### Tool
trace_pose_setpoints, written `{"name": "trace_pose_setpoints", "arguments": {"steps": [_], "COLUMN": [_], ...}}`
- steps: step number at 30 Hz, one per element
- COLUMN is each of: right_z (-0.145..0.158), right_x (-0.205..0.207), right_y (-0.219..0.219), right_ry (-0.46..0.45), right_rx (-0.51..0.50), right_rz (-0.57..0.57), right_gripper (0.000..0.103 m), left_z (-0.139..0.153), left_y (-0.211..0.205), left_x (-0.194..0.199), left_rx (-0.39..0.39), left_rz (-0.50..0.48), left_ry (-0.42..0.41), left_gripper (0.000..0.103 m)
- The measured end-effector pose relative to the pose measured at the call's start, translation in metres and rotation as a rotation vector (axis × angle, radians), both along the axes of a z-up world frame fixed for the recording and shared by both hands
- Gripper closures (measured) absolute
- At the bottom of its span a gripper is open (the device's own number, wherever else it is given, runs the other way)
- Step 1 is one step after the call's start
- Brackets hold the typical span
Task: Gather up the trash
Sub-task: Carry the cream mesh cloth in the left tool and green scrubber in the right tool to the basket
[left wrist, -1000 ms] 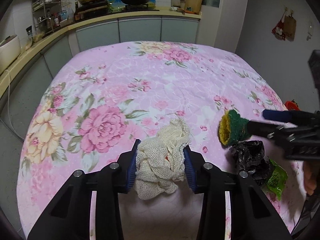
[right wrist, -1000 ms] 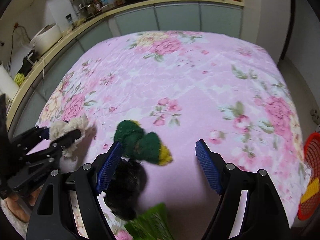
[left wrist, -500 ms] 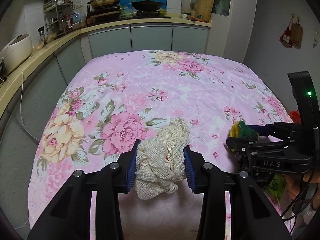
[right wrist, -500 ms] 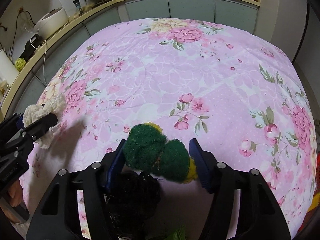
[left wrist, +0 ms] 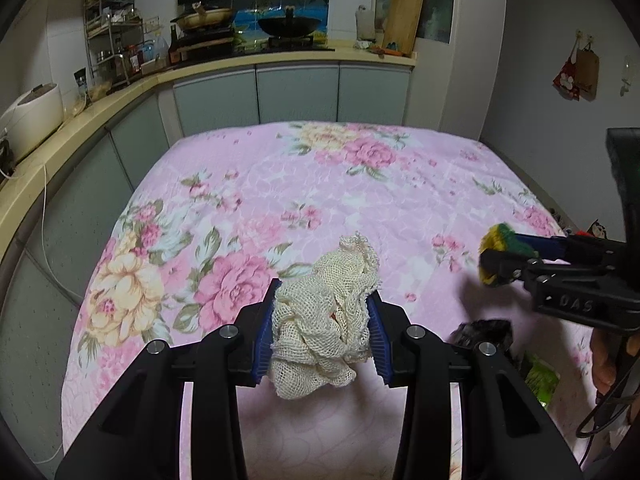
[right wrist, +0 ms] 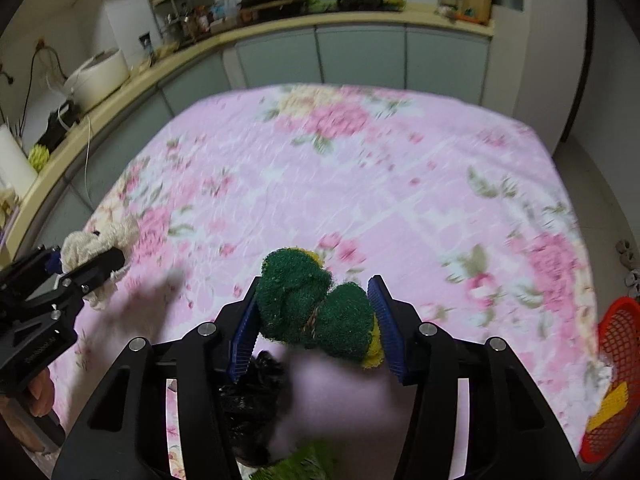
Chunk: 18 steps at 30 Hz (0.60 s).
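1. Left gripper [left wrist: 320, 336]: jaws partly closed, both pads pressing a cream mesh rag [left wrist: 324, 320]; the rag is held clear above the quilt [left wrist: 304, 184].
2. Right gripper [right wrist: 314, 320]: jaws closing on a green scourer [right wrist: 312, 312]; both pads touch it, also above the quilt.
3. Black bag [right wrist: 248, 396] lies on the quilt's near edge, under the right gripper.
4. Green wrapper [left wrist: 540, 378] just beside the bag; blurred, probably plastic.
5. Red basket [right wrist: 616, 336] sits off the quilt's right side.
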State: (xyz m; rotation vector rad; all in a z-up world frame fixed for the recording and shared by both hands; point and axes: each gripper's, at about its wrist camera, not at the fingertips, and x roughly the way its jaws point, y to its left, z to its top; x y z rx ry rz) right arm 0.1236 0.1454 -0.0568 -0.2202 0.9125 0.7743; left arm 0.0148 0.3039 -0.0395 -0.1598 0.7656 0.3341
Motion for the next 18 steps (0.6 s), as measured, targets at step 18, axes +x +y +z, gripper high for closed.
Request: {"name": "trace_pose_setpoints", "arguments": {"steps": [18], "right_z": [0.072], "right_x": [0.005], "right_y": [-0.075], "right_ry": [-0.135], "right_rx": [0.159], "right_rz": [-0.154], "right_gripper": [0.052], "left_z": [0.048], "left_y": [-0.043], "left_x": [0.026], "left_rx": [0.07], "left_rz": [-0.067], "left_ry": [-0.113], "left_gripper": [0.065]}}
